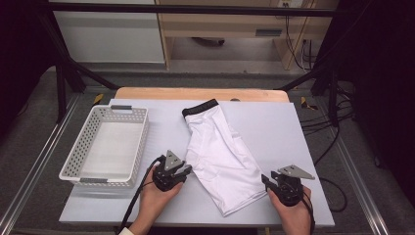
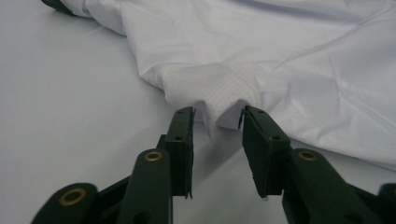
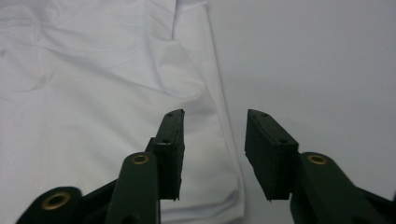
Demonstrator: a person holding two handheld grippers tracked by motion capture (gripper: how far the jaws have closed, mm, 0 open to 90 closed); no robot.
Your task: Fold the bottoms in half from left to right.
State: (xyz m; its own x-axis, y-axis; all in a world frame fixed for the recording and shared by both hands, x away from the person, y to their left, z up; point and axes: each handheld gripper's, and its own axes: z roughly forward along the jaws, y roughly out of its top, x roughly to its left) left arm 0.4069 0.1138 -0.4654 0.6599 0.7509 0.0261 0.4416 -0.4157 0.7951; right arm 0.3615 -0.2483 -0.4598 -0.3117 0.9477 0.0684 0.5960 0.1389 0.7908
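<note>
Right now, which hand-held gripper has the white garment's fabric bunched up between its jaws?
The left hand-held gripper: a peaked fold of the white garment sits between its open jaws; the right one merely straddles a flat edge.

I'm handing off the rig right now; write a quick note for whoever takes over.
Left tongs: open, a raised pucker of the white shorts between the pads, not pinched.
Right tongs: open over the shorts' hem edge, holding nothing.
Shorts lie flat on the table, black waistband at the far end.
White basket sits left, with nothing inside.
Done: nothing folded or packed yet.
Left: probably fold the shorts and put them in the basket.
</note>
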